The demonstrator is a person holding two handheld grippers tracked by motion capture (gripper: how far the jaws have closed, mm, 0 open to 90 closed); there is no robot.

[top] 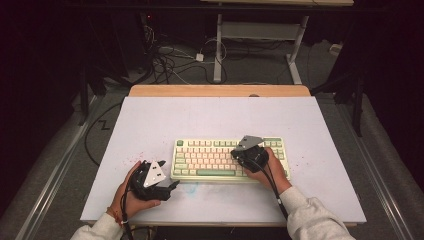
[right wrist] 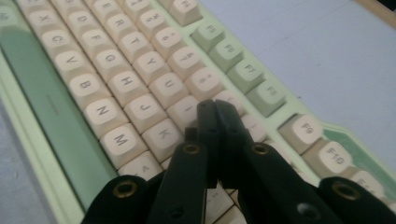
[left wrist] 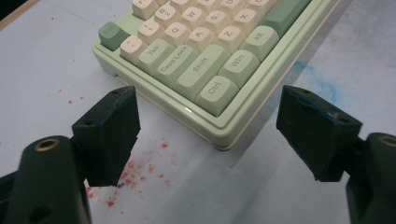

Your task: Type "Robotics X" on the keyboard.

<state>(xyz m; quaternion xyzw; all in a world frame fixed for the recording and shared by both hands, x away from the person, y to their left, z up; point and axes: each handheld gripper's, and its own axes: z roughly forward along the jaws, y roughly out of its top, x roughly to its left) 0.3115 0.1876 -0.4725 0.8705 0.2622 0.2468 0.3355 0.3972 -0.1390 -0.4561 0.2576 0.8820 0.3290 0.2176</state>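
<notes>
Keyboard: one, a flat rectangle with a pale green plastic case, rows of cream square keycaps and green ones along the top row and space bar, lying just below the middle of the high view on the one white table. Two black grippers work here. Right gripper has its jaws clenched together with nothing between them, tips over the cream keys. Left gripper, lower left, stands released, jaws wide apart before the keyboard's corner. Red specks dot the matte surface.
</notes>
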